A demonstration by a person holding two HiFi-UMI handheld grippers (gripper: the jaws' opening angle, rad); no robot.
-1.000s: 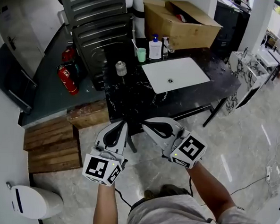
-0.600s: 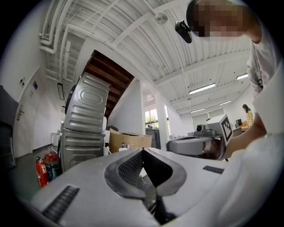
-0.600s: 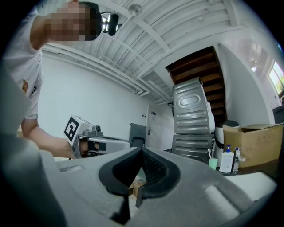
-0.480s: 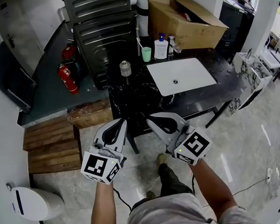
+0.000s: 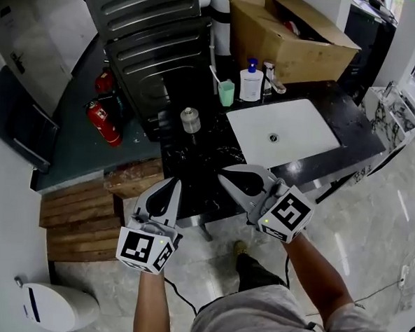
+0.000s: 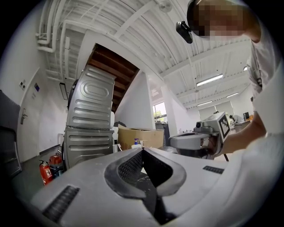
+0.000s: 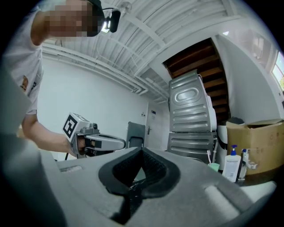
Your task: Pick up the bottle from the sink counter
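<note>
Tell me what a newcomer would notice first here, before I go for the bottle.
First come the left gripper and right gripper, low in the head view, both shut and empty, at the near edge of the black counter. Next is the white sink set in it, with the blue-capped pump bottle behind it, and a red fire extinguisher on the floor at left.

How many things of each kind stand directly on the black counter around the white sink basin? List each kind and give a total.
pump bottle: 1
green cup: 1
small lidded jar: 1
faucet: 1
Total: 4
</note>
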